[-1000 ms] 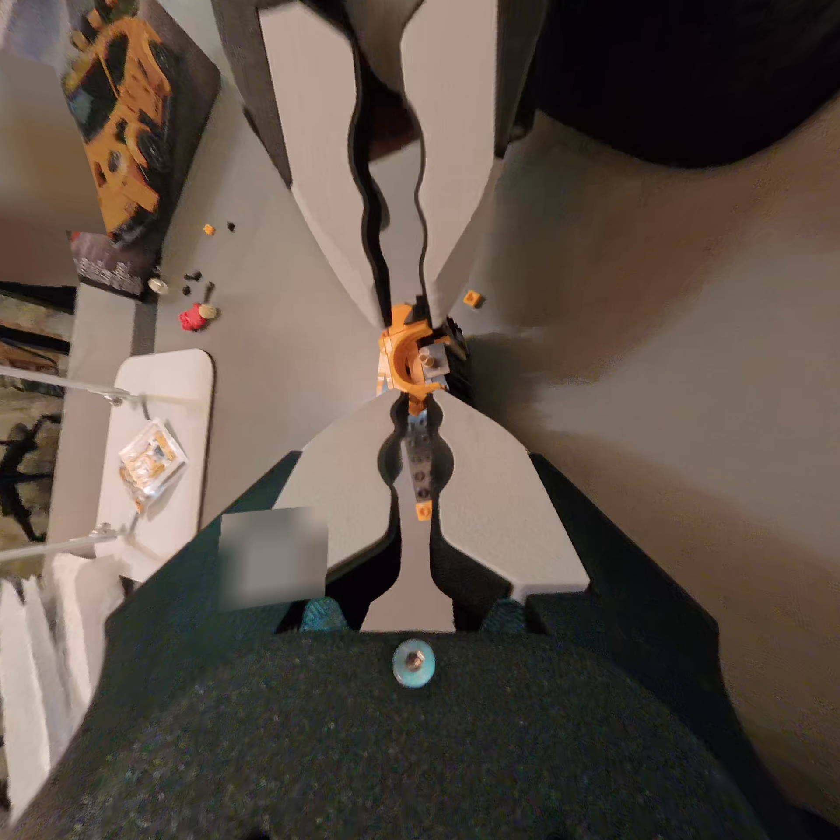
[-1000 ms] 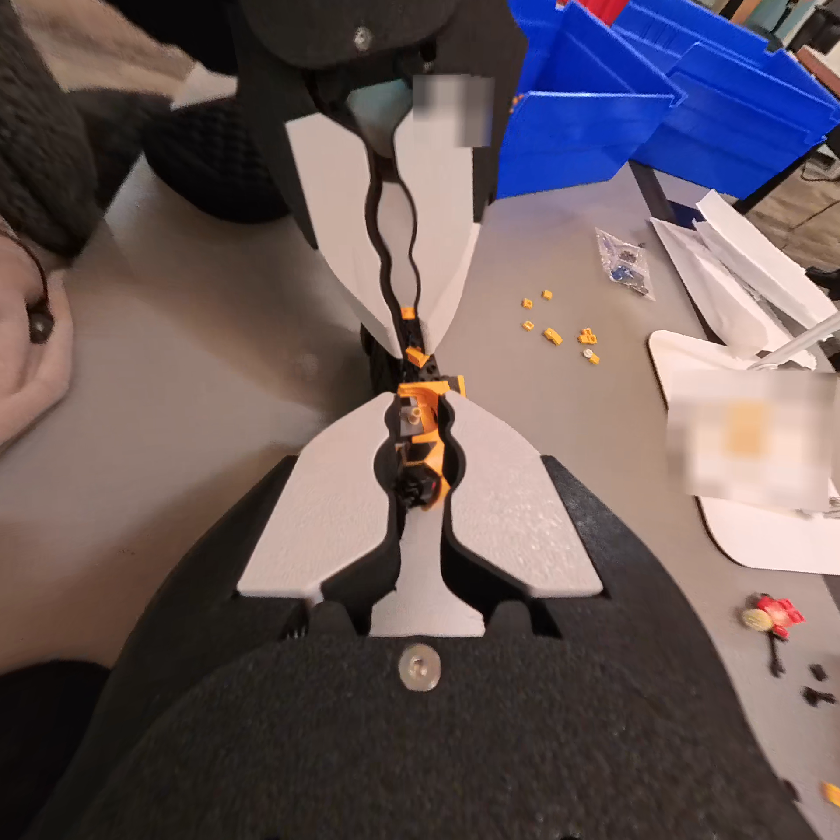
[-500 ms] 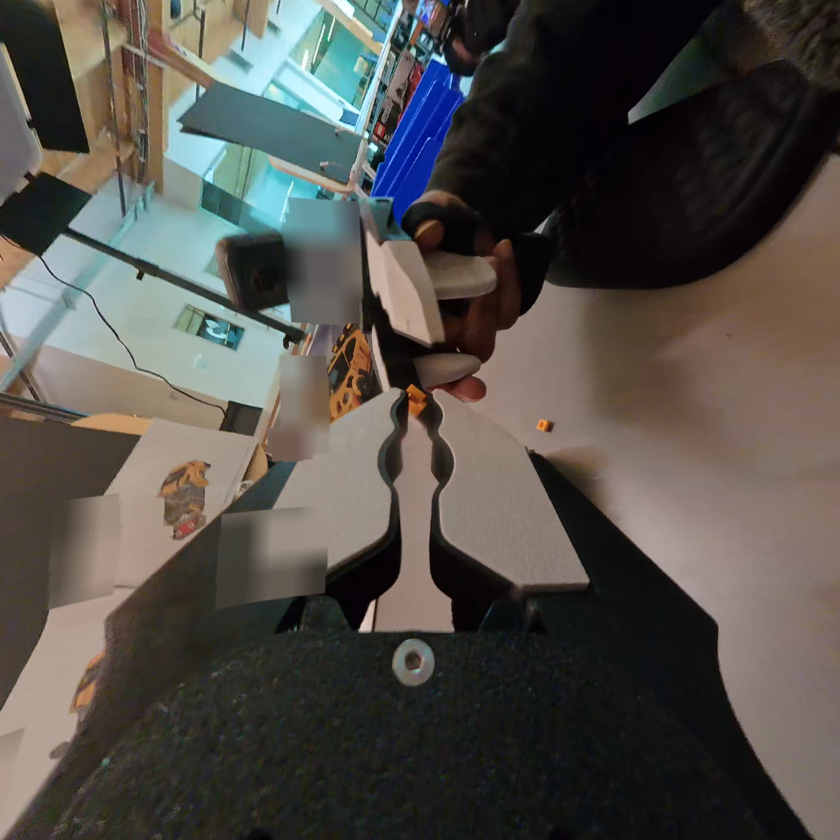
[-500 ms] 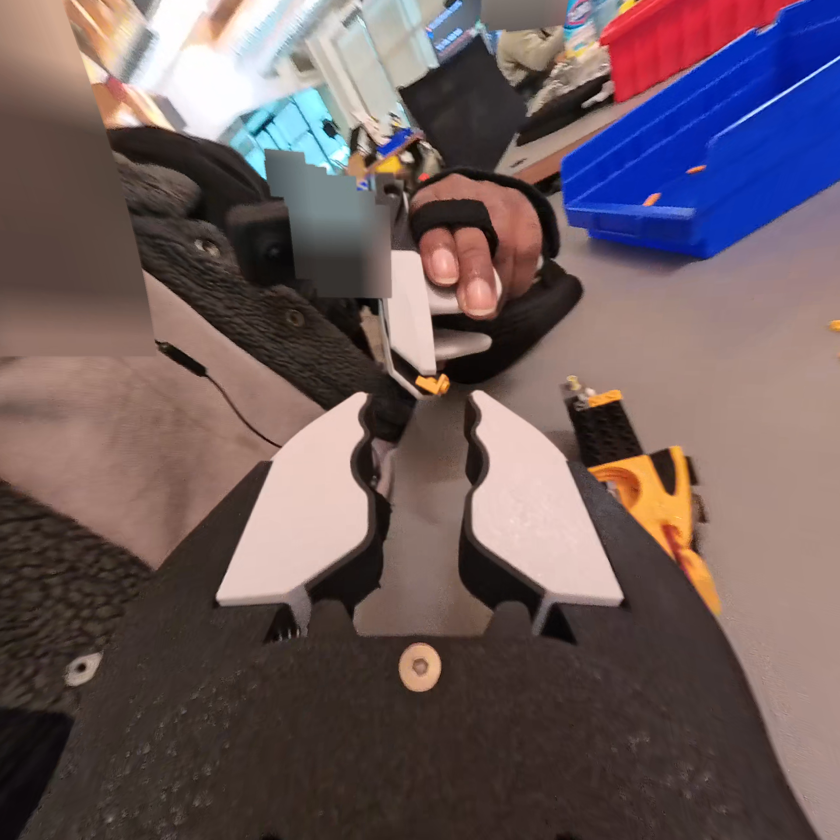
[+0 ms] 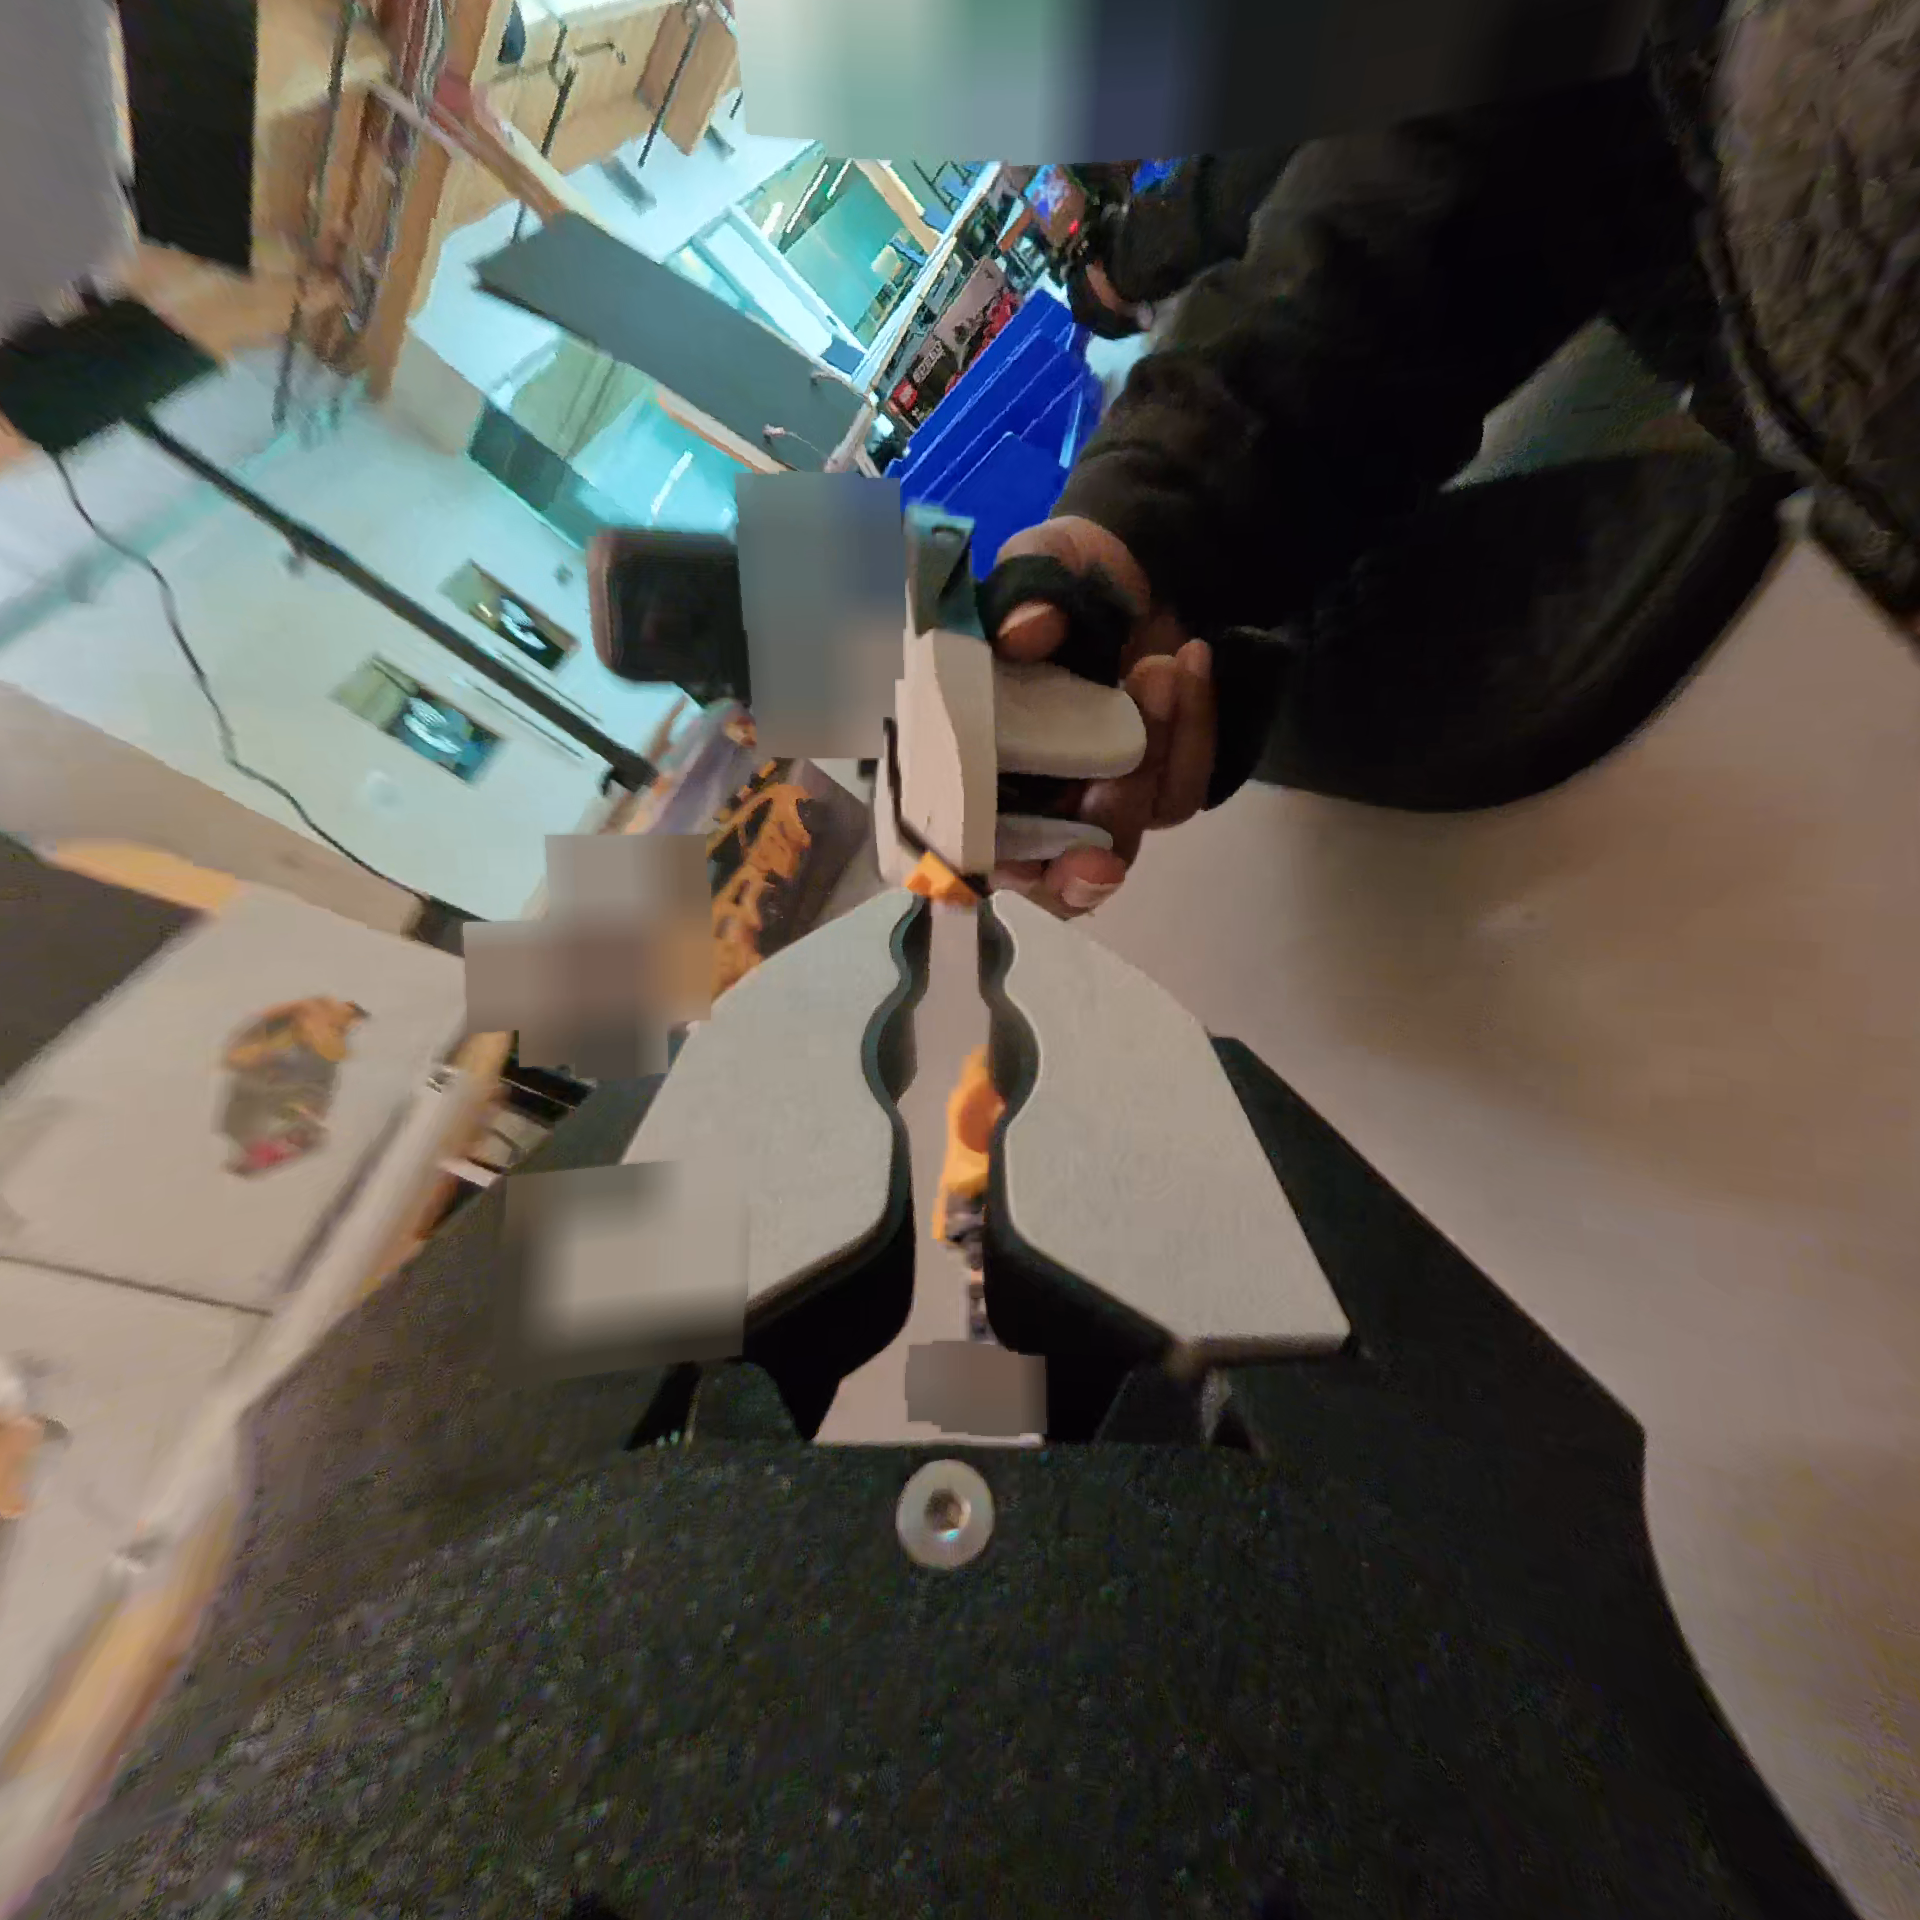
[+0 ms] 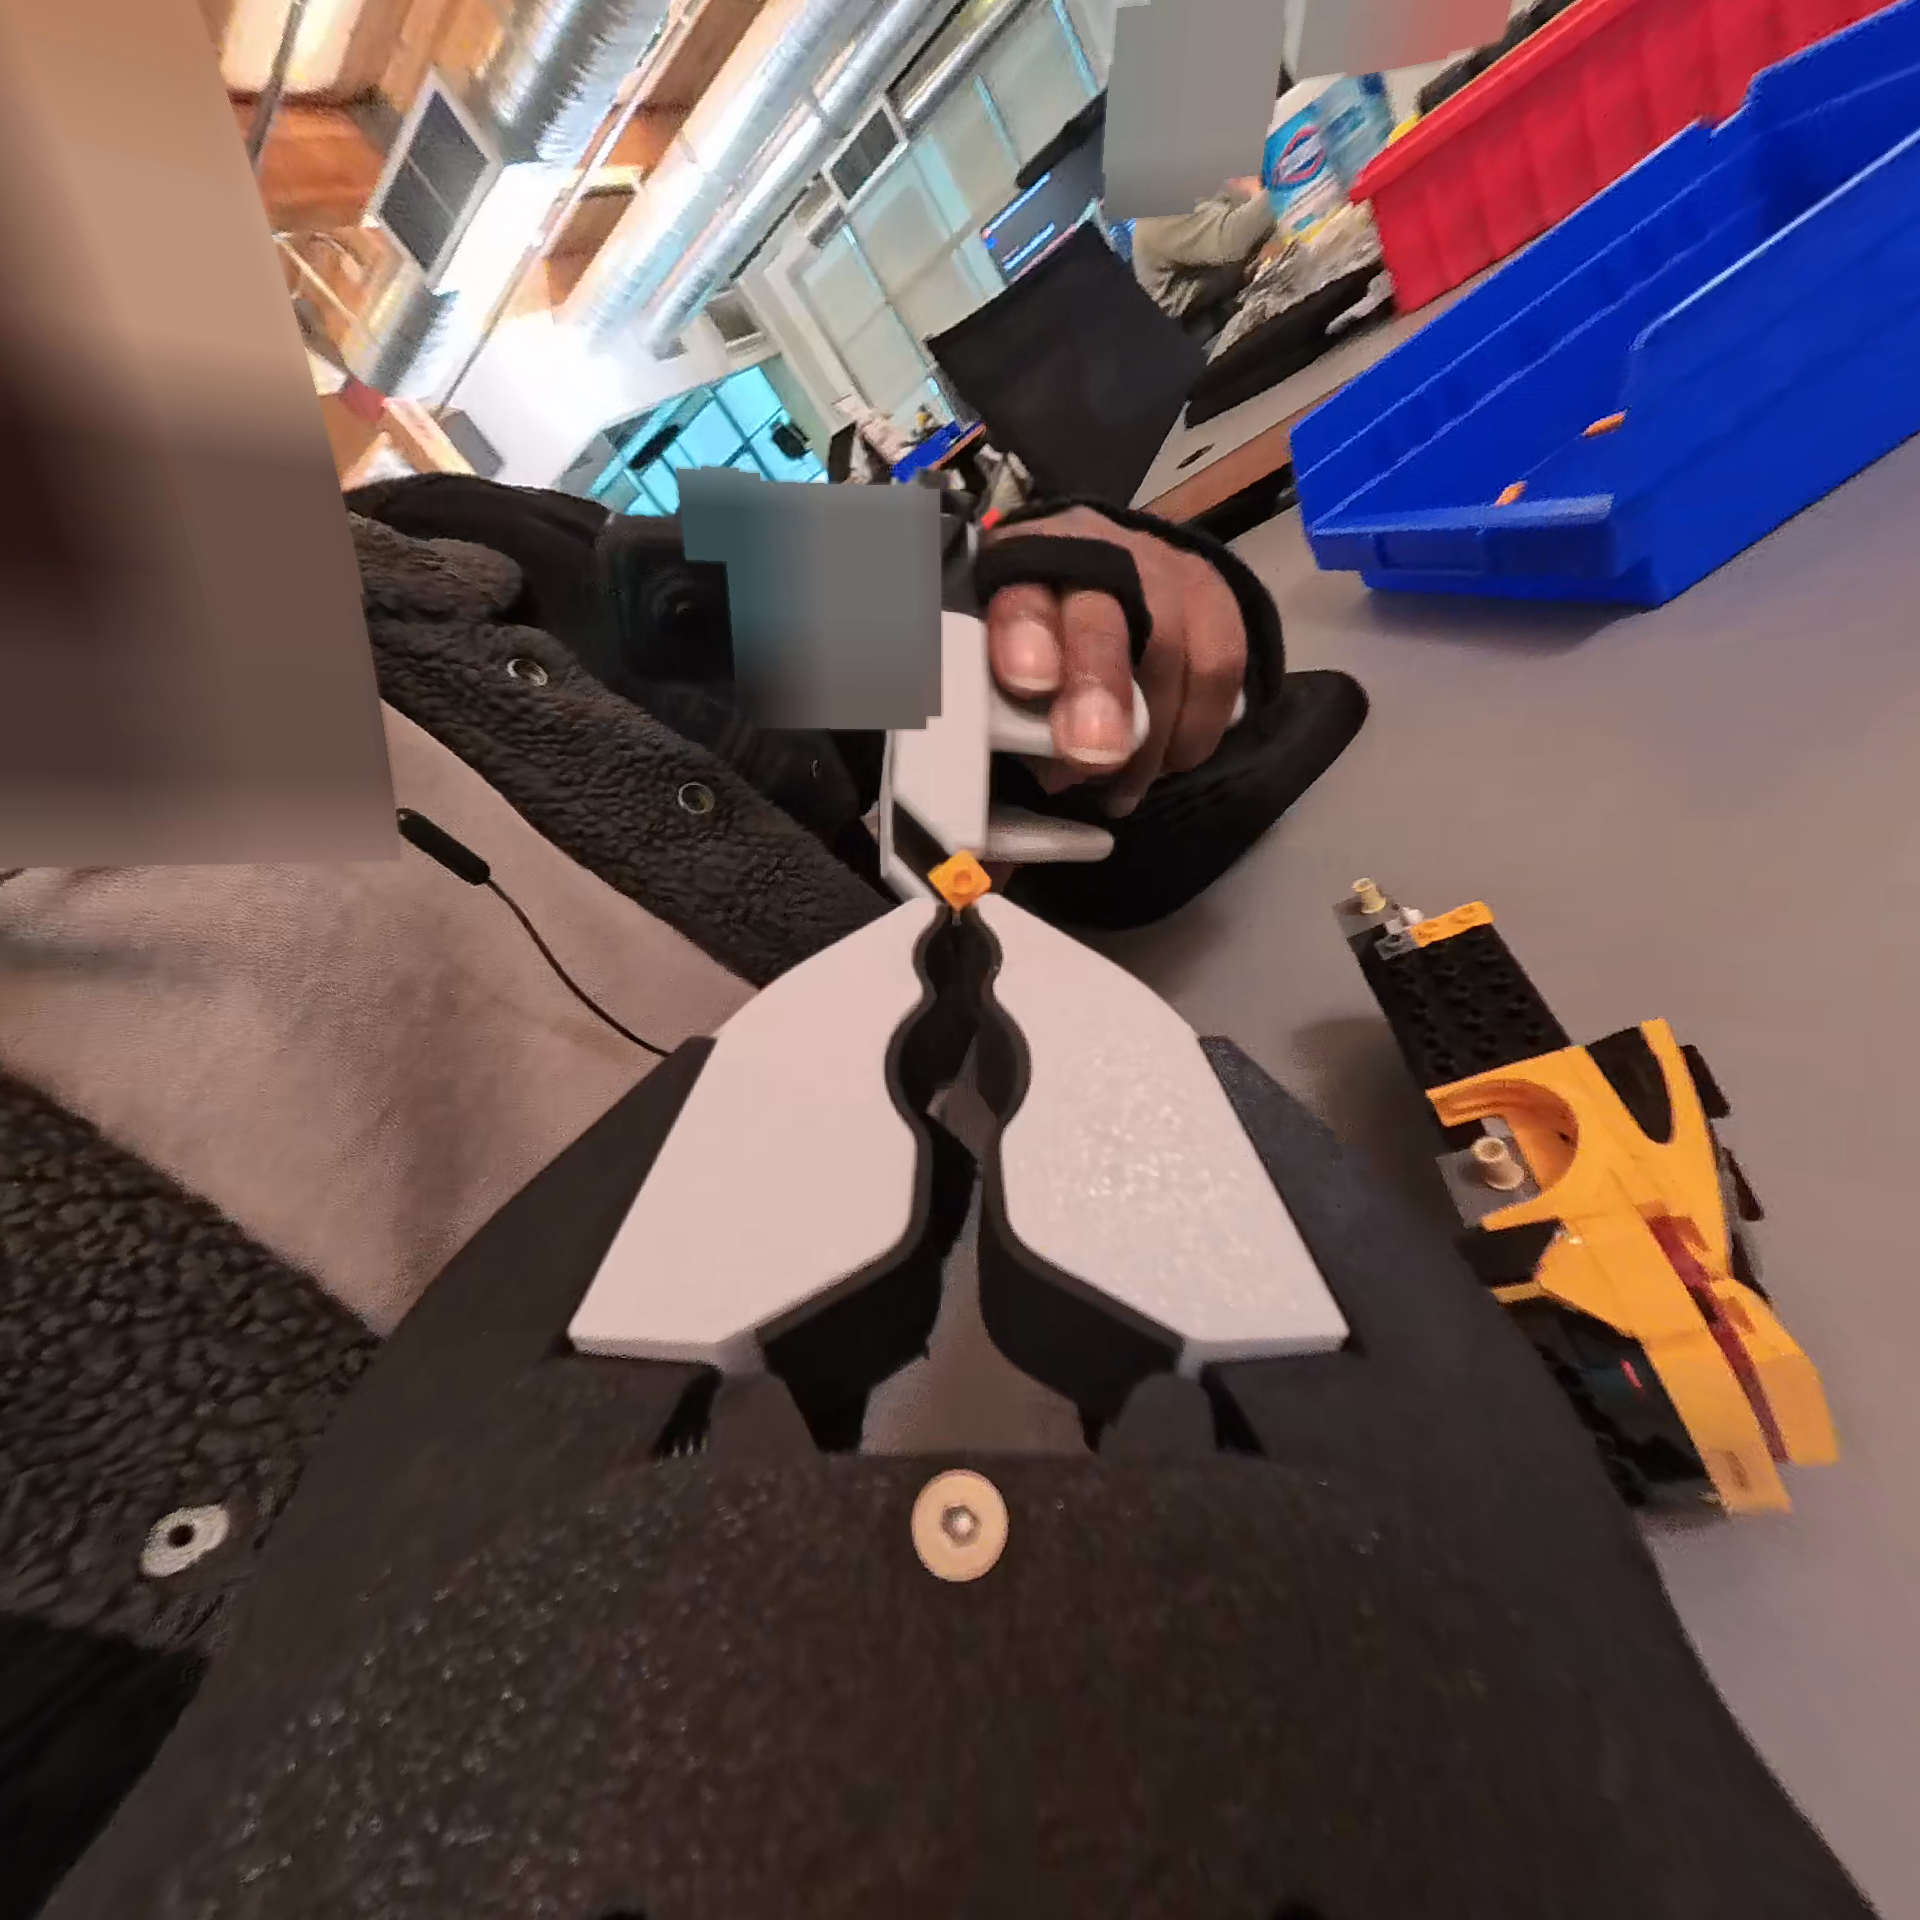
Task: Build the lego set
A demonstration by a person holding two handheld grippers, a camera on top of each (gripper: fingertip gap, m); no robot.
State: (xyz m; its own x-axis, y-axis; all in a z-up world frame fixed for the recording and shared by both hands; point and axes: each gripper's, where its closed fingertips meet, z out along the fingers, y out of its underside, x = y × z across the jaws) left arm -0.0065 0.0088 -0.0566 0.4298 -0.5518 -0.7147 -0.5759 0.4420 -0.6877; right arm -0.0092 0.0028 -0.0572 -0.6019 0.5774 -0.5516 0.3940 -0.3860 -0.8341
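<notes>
Right wrist view, small orange brick (image 6: 961, 881) at both grippers' meeting fingers (image 6: 1049, 997)

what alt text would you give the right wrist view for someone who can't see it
The right gripper, jaws shut, meets a small orange brick gripped at the tip of the left gripper, which a hand holds. To the right on the grey table lies an orange and black brick-built vehicle, with blue bins behind.
</notes>
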